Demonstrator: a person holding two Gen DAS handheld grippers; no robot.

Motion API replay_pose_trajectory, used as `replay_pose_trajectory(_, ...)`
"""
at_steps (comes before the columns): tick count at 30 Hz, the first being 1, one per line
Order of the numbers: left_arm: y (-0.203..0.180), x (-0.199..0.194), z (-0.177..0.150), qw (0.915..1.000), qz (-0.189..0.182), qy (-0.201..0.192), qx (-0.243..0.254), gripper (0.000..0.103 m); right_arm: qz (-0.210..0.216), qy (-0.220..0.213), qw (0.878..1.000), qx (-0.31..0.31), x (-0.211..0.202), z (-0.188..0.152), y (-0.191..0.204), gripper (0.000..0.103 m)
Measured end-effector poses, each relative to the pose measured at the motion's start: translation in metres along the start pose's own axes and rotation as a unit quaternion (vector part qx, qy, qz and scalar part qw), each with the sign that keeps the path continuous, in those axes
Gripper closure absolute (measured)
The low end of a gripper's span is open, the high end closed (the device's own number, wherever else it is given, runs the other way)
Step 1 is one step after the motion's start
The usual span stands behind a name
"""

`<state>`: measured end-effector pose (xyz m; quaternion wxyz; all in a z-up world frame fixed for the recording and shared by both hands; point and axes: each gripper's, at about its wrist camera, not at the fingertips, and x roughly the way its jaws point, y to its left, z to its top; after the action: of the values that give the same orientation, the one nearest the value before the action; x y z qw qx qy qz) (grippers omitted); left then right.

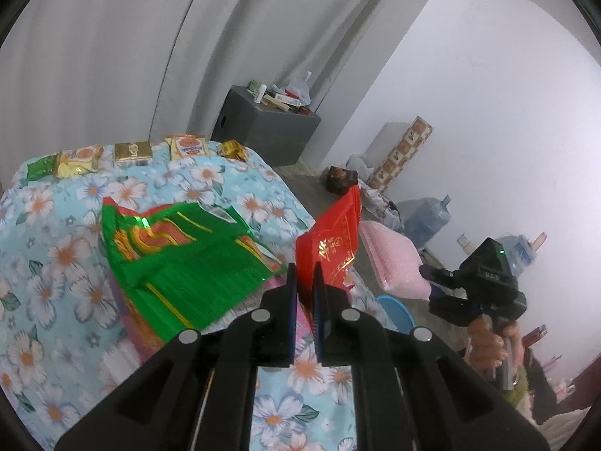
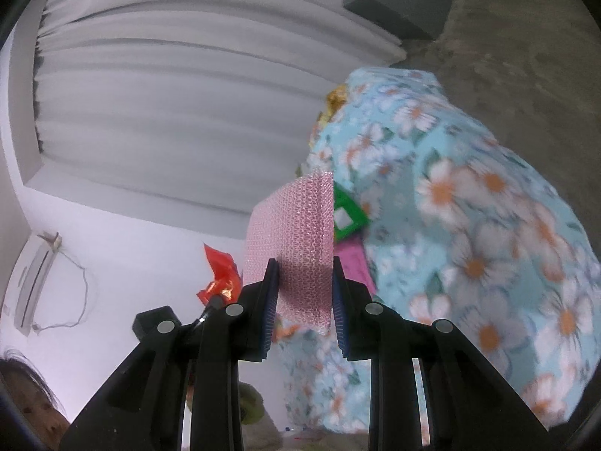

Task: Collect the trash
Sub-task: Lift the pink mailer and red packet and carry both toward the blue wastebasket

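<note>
Glossy red foil wrapper (image 1: 332,248), pink bubble-textured plastic sheet (image 2: 296,240), matt floral cloth (image 1: 75,203)

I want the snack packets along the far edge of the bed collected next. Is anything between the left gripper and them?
Yes. The left gripper is shut on a red wrapper, and a big green foil bag lies on the floral bedspread between it and the snack packets.

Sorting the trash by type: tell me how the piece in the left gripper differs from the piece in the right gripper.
The red wrapper is glossy red foil with gold print; the pink bubble wrap is pale, textured and unprinted. The wrapper is thin and creased, the bubble wrap thicker. Each is clamped, in the left gripper and right gripper.
</note>
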<state>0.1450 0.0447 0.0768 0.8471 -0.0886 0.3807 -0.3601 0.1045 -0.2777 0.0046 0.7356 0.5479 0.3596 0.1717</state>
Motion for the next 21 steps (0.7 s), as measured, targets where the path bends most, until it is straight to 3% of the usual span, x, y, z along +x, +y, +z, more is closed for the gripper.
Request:
replay_pose_trajectory(9, -0.05, 0.03, -0.03, 0.9962, 0.035, 0.018, 0.078, 0.096, -0.007, -0.026, 0.999, 0.025, -0.023, -0.019, -0.022, 0.079)
replay_pose_trajectory(21, -0.089, 0.062, -0.039, 0.9875, 0.062, 0.024, 0.143, 0.096, -0.044, -0.054, 0.998, 0.011, -0.06, -0.026, -0.027, 0.079)
